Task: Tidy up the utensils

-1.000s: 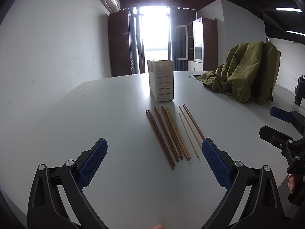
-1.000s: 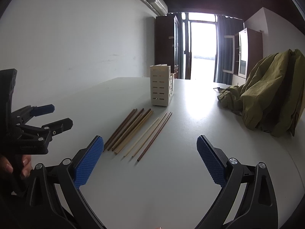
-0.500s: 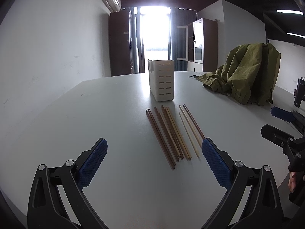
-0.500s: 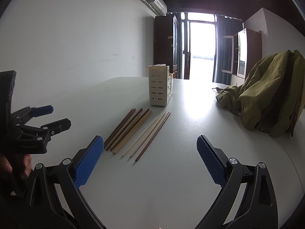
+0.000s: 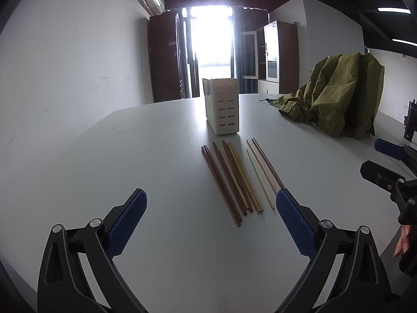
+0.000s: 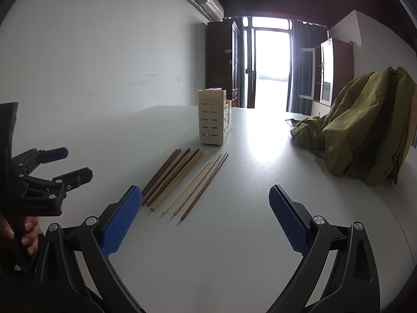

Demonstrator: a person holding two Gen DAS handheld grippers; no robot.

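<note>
Several wooden chopsticks lie side by side on the white table, dark brown ones at the left, pale ones at the right. Behind them stands a white slotted utensil holder. My left gripper is open and empty, just short of the chopsticks' near ends. In the right wrist view the chopsticks and holder lie ahead and to the left. My right gripper is open and empty above the table. Each gripper shows in the other's view, the right one and the left one.
A green jacket is heaped at the table's right side, also in the right wrist view. A white wall runs along the left. Cabinets and a bright doorway stand beyond the table's far end.
Both grippers have barely shifted; the view has drifted slightly. Both stay open and the chopsticks have not moved.
</note>
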